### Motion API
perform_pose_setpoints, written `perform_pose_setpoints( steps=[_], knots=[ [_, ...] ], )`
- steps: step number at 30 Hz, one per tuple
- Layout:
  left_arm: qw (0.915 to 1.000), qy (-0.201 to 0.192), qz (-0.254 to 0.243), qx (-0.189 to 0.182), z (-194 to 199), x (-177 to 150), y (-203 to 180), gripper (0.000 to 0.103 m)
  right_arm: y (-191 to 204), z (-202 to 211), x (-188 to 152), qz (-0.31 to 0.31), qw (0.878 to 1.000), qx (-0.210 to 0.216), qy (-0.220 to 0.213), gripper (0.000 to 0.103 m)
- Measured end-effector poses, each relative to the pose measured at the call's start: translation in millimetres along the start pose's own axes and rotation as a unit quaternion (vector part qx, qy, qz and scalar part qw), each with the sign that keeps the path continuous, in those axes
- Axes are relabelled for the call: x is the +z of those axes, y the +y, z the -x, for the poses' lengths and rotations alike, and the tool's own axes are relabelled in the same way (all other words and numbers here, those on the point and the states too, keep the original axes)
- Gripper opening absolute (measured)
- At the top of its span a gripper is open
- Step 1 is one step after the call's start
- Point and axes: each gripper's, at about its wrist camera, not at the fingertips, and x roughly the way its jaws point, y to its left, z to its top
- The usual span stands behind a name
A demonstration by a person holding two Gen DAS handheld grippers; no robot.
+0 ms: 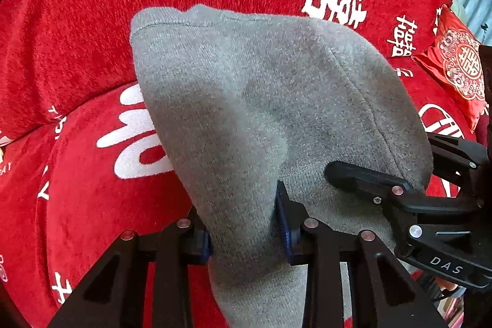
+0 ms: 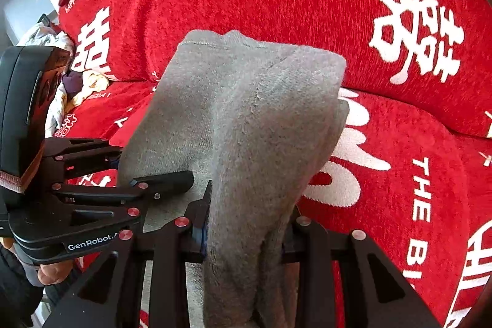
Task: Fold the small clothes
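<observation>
A grey fleecy garment hangs folded over itself above the red sofa cover. In the left wrist view my left gripper is shut on its lower part, with the blue pads pressing the cloth from both sides. My right gripper grips the same garment's edge just to the right. In the right wrist view the right gripper is shut on a bunched fold of the garment. The left gripper holds the cloth at the left, close beside it.
A red sofa cover with white characters and lettering fills the background. A red embroidered cushion lies at the far right. A heap of other clothes sits at the sofa's left end. A hand holds the left gripper.
</observation>
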Motion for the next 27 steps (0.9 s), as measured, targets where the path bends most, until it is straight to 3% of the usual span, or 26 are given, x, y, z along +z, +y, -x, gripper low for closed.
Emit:
perform_pose_setpoints(
  steps=[16, 27],
  knots=[
    [0.9986, -0.043, -0.027, 0.016, 65, -39, -16, 0.033, 45, 56, -20, 0.013, 0.999, 0.0, -0.029, 0.032],
    [0.9979, -0.047, -0.036, 0.025, 92, -69, -21, 0.033, 73, 75, -46, 0.013, 1.0, 0.006, -0.027, 0.032]
  ],
)
